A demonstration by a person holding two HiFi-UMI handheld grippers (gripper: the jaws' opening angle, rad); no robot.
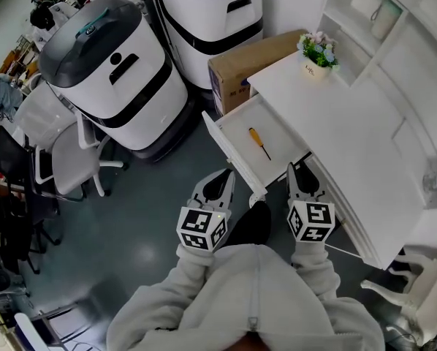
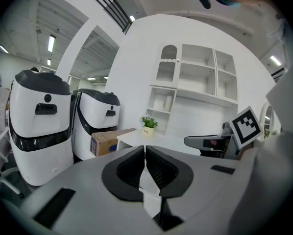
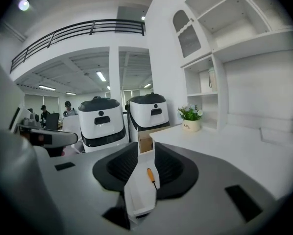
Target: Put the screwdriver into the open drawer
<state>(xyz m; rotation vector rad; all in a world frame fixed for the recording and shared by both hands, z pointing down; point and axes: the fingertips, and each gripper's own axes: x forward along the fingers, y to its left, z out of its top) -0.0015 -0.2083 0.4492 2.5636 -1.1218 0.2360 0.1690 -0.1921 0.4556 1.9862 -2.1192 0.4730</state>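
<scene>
Orange-handled screwdriver (image 1: 259,142) lay in the open white drawer (image 1: 237,134); left hand-held gripper (image 2: 145,148) clenched empty, right hand-held gripper (image 3: 145,148) released. A knocked drawer could roll it.

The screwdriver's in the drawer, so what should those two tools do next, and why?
Probably just lower both to rest and stop: the screwdriver lies flat inside the open drawer, the right tool is open and empty, the left tool is shut, and neither touches anything.
</scene>
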